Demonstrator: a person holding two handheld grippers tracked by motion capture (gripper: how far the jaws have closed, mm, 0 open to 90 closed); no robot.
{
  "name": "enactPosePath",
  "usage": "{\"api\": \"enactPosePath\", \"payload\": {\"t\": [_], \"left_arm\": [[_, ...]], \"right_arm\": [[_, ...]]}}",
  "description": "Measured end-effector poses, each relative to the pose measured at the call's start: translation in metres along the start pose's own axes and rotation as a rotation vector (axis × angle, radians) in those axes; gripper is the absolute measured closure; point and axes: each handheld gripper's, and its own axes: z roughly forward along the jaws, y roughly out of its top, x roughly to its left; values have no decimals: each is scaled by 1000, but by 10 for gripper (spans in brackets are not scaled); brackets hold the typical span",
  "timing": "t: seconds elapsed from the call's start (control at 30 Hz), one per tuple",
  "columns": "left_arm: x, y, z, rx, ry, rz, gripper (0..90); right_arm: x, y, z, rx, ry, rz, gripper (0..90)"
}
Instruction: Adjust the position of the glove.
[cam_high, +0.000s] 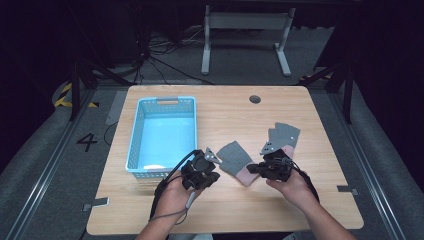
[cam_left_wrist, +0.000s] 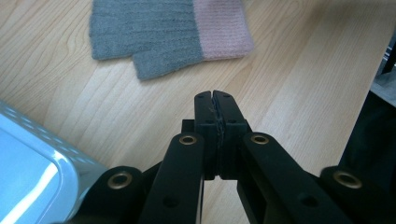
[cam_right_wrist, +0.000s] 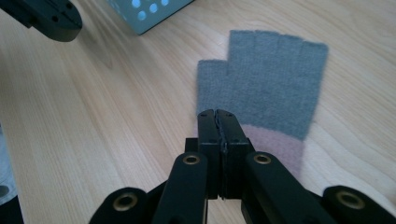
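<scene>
Two grey fingerless gloves with pink cuffs lie flat on the wooden table (cam_high: 220, 205). The nearer glove (cam_high: 236, 156) lies between my two grippers; the other glove (cam_high: 285, 135) is farther right. My left gripper (cam_high: 210, 165) is shut and empty, its tips (cam_left_wrist: 215, 97) over bare wood a little short of that glove (cam_left_wrist: 163, 30). The right gripper (cam_high: 253, 169) is shut too, its tips (cam_right_wrist: 217, 114) just above the glove (cam_right_wrist: 266, 79) where grey meets the pink cuff (cam_right_wrist: 280, 147). I see no fabric between its jaws.
A light blue plastic basket (cam_high: 134, 135) stands at the table's left, close beside my left gripper; its corner shows as basket (cam_left_wrist: 42, 158) and basket (cam_right_wrist: 149, 14). A round cable hole (cam_high: 255, 99) is at the far edge. Bare wood lies at the front.
</scene>
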Motion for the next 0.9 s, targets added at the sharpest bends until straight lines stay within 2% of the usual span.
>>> {"api": "enactPosePath", "payload": {"t": [0.27,0.6,0.7,0.9], "left_arm": [[0,0,0,-2,-7,-2,890],[0,0,1,-2,-11,-1,882],[1,0,1,-2,-11,-3,877],[1,1,1,-5,-12,-4,871]], "right_arm": [[9,-1,17,52,20,-26,893],[23,-5,35,119,71,-63,893],[25,-6,41,145,64,-82,893],[25,-9,44,171,47,-79,894]]}}
